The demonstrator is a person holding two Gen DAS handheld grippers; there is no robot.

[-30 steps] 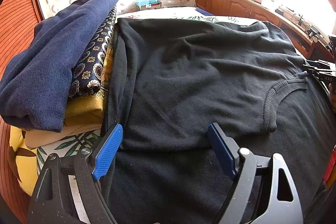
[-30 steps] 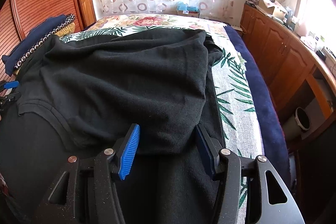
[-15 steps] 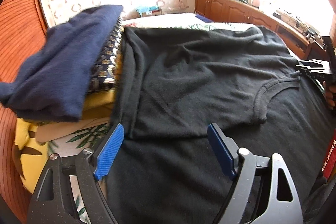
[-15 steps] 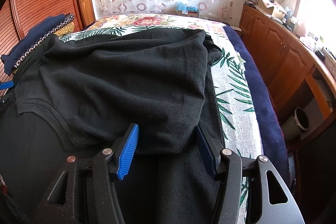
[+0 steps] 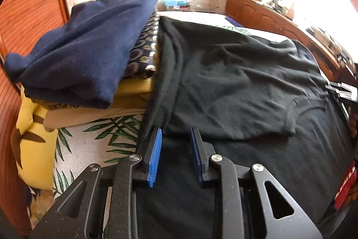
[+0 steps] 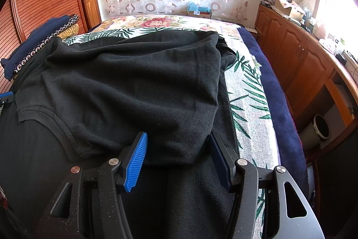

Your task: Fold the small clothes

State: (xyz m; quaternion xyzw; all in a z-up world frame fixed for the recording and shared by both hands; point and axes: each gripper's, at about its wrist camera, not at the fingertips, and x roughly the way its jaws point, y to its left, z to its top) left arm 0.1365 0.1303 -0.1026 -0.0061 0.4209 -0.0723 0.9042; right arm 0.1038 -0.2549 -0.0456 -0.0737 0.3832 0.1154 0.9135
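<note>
Across the leaf-print bedspread (image 6: pixel 248 104) one black T-shirt (image 6: pixel 125 91) is spread, its near part folded over so a doubled edge lies just ahead of both tools. It is judged light, soft and limp, so sagging is expected unless it is taken at two points along that doubled edge, both layers together. Left gripper (image 5: pixel 174 145): jaws closing at the shirt's left near corner; whether cloth is already pinched cannot be told. Right gripper (image 6: pixel 179 149): jaws apart, straddling the folded edge without pressing it. Count: one shirt being worked, two grippers, one stack of folded clothes (image 5: pixel 89 55) at far left, roughly four layers.
</note>
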